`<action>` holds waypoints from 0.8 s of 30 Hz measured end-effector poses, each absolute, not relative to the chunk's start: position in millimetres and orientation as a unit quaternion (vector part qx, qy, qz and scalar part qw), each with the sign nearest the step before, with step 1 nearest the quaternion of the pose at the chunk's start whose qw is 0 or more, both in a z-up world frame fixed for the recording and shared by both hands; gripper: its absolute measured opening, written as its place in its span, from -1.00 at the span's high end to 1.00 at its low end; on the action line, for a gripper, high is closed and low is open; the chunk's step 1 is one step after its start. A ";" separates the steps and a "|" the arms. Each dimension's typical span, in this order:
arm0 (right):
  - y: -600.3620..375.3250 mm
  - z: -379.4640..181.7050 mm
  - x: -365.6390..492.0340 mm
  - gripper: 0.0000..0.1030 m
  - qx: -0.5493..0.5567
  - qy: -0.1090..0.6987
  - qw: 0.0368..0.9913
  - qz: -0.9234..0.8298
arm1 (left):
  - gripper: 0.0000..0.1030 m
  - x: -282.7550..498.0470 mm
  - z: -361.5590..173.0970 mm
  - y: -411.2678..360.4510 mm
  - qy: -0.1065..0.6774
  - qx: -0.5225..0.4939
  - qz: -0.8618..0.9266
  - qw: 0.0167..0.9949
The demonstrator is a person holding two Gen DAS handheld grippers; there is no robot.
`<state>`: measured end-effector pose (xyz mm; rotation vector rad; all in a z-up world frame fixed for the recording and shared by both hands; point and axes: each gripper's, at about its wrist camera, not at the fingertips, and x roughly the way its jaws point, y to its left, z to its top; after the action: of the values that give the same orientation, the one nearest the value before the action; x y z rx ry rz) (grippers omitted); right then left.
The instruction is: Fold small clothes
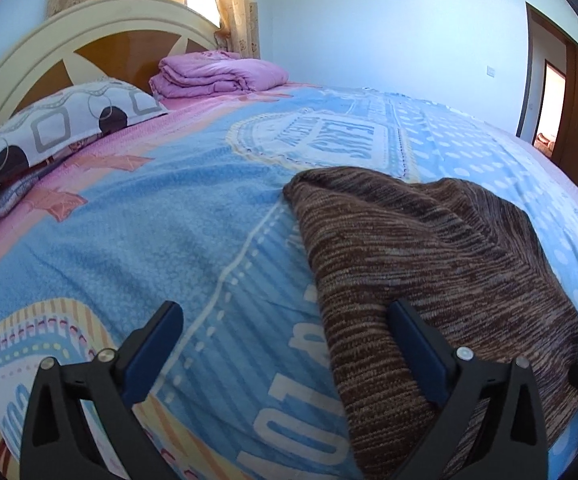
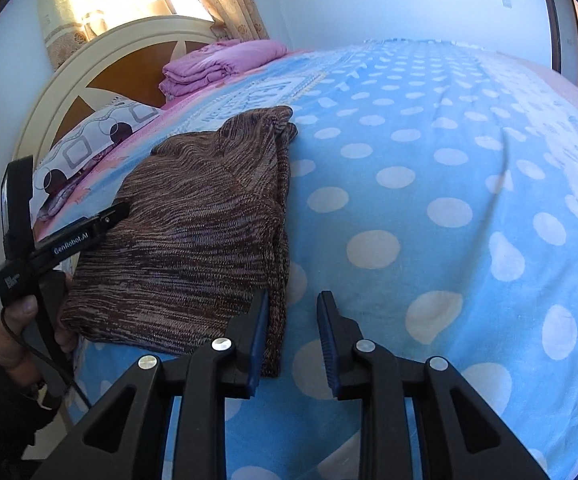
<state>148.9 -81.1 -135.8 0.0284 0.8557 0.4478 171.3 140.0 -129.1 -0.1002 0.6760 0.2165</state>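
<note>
Looking down along the left gripper (image 1: 285,320), its jaws stand spread as wide as they go, nothing pinched between them. One finger hangs over the blue blanket (image 1: 149,240), the other over the near part of the brown knit garment (image 1: 429,260), but I can't tell if it actually touches the knit. The garment lies folded on the bed near the front edge, with the pillow (image 1: 61,128) and a folded pink quilt (image 1: 217,76) up by the headboard (image 1: 101,32).

The right gripper (image 2: 293,312) has its jaws only a little apart, empty, the left finger just beside the garment's (image 2: 193,232) near corner, over the polka-dot blanket. The person's hand (image 2: 21,328) holds the left gripper at the bed's edge.
</note>
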 end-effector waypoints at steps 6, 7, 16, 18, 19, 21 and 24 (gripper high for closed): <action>-82.9 -136.4 150.0 0.50 0.016 0.408 0.886 0.221 | -1.00 170.8 -128.2 137.0 0.329 -0.041 0.111 0.937; -82.9 -136.3 150.2 0.50 0.016 0.408 0.885 0.222 | -1.00 170.7 -127.9 137.6 0.330 -0.044 0.110 0.936; -90.8 -102.9 140.5 0.13 0.043 0.386 0.895 0.219 | -1.00 143.6 -104.9 129.0 0.329 -0.018 0.105 0.938; -86.6 -82.8 133.8 -0.01 0.030 0.358 0.908 0.215 | -1.00 130.0 -92.8 128.3 0.315 -0.008 0.100 0.944; -82.7 -72.1 130.7 -0.10 0.024 0.345 0.913 0.216 | -1.00 123.5 -86.8 129.0 0.307 -0.007 0.098 0.947; -73.9 -56.9 126.4 -0.18 0.010 0.329 0.919 0.216 | -1.00 113.0 -74.1 131.7 0.297 -0.012 0.092 0.950; -62.6 -44.0 121.0 -0.18 0.003 0.315 0.923 0.220 | -1.00 104.7 -58.7 134.7 0.285 -0.023 0.086 0.954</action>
<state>121.0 -62.6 -44.0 0.0069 0.6473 0.4511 104.7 134.7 -58.7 -0.0467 0.5782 0.1743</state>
